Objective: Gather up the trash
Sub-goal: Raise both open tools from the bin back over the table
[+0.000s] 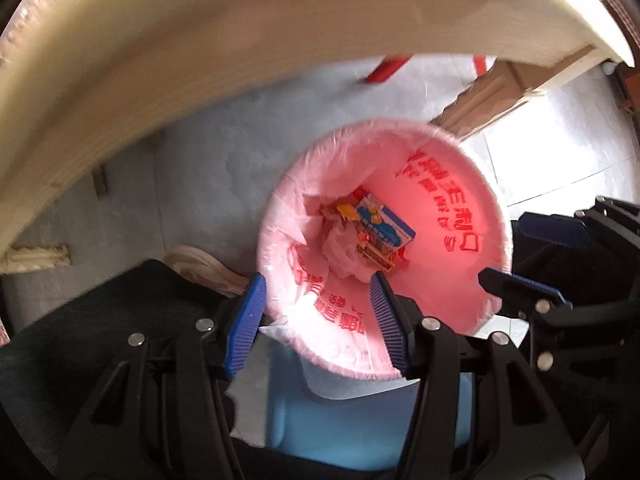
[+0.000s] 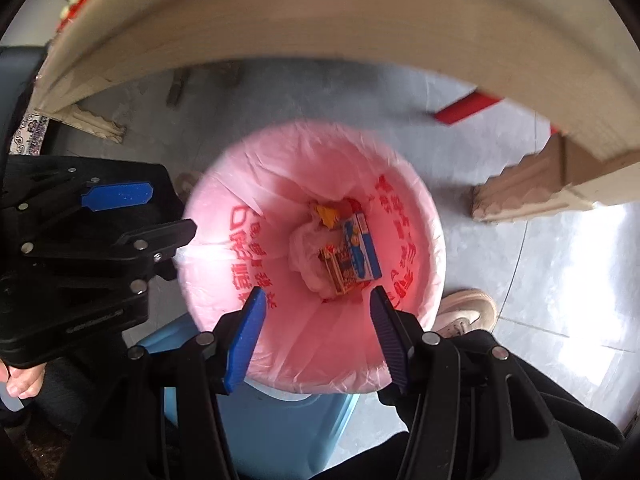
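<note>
Trash bin [image 2: 280, 420]: pale blue body. Its liner bag [image 2: 344, 360] is translucent pink, printed with red characters on the inner walls.

Contents: a small box [image 2: 360, 256] in blue and white with red and yellow print; a yellow scrap [image 2: 326, 214]; crumpled pale pink-white wrapping [image 2: 304, 248].

Left gripper [image 1: 318, 320] and right gripper [image 2: 318, 332]: black frames, silver rivets, ribbed blue pads [image 2: 246, 344].

Table edge [image 2: 320, 24]: cream to light tan, faint wood grain.

Floor [image 2: 560, 280]: grey tile, mottled. A red strip [image 2: 464, 110] lies on it.

Shoe [image 2: 464, 312]: beige and off-white.
</note>
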`<state>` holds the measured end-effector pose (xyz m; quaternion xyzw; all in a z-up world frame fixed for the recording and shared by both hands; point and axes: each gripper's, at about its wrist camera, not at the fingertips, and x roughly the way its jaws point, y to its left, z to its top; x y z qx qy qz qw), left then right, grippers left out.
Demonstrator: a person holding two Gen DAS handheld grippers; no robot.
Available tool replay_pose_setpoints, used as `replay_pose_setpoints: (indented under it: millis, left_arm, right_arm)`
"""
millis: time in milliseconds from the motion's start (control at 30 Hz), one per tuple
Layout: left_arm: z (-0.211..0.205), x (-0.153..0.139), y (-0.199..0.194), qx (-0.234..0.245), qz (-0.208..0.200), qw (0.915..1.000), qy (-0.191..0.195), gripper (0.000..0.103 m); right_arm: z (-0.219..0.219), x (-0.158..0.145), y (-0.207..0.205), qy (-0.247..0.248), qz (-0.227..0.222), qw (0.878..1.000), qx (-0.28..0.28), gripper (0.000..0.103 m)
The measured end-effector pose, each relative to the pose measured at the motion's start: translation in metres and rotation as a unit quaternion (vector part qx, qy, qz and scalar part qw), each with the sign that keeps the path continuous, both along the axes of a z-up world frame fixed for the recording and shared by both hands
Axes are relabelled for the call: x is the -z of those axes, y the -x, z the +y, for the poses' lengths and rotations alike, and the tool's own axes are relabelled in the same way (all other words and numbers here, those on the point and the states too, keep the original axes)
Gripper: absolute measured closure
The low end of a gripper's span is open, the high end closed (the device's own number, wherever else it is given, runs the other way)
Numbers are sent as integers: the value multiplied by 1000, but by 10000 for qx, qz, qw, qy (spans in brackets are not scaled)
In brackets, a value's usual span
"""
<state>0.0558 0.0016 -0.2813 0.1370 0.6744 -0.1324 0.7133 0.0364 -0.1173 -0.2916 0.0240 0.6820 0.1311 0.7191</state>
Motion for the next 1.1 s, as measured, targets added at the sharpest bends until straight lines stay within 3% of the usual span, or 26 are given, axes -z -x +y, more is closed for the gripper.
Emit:
replay_pose_setpoints:
  millis: [167, 333, 367, 500, 800, 1100]
  left_arm:
    - [5, -69, 3, 202, -632, 9978, 75, 49]
    - [6, -153, -6, 184, -1204, 9916, 443, 46]
    - [6, -164, -7, 181, -1280, 9904, 493, 40]
    - [2, -210, -16, 126, -1517, 9857, 724, 39]
    - [-12, -255, -41, -19, -1363, 9857, 993, 39]
    - [-34, -295, -72, 5, -1388, 9843, 1086, 39]
  right_arm:
    - [0, -49, 3, -169, -401, 9990, -80, 49]
    - [-7, -113, 0, -353, -919, 9950, -164, 49]
    - [-9, -124, -2, -405, -1008, 9940, -159, 49]
    - [-21, -178, -11, -533, -1453, 9879, -131, 48]
    - [-52, -272, -36, -402, -2229, 9740, -37, 48]
    - [-79, -317, -73, -276, -2499, 9678, -102, 45]
